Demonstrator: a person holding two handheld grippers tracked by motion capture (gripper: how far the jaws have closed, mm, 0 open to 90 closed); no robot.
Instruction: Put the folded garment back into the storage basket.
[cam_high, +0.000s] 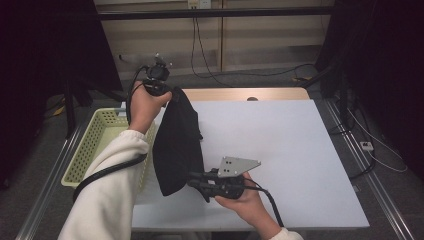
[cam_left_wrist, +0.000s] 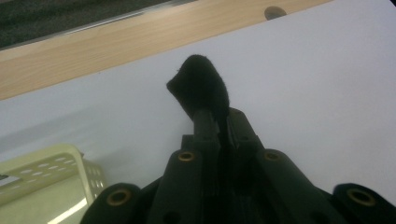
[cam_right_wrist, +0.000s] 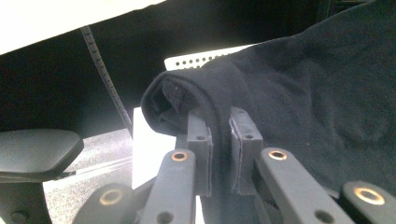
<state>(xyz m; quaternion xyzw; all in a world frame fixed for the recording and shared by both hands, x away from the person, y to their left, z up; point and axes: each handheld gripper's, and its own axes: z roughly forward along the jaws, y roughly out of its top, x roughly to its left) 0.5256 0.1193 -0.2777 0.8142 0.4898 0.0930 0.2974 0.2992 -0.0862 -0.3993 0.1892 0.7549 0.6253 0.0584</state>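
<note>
A: Starting at your left: the yellow-green basket (cam_high: 95, 145) sits off the table's left edge, beside the white table (cam_high: 280, 165). Your left gripper (cam_high: 159, 86) is raised over the far left corner, and its jaws are pinched together on a tuft of the black cloth (cam_high: 176, 145).

B: So where does the cloth lie just now?

A: It hangs stretched between your two tools, along the left edge of the white top, partly over the basket's near rim. In the left gripper view the pinched tuft of cloth (cam_left_wrist: 201, 88) pokes out past the jaws. Your right gripper (cam_high: 200, 182) is low and near you, its jaws clamped on a folded edge of the cloth (cam_right_wrist: 196, 100).

B: Which step would you call this?

A: I judge you're holding the piece taut by two ends, either to fold it or to lower it into the basket. Next you'll want to bring both ends the same way together, keeping both grips firm so neither corner slips.

B: Anything in the way?

A: The left gripper's cable (cam_high: 107, 170) trails past the basket and could snag its rim. The table to your right lies bare; beyond it run floor wires (cam_high: 250, 75), well apart.
</note>
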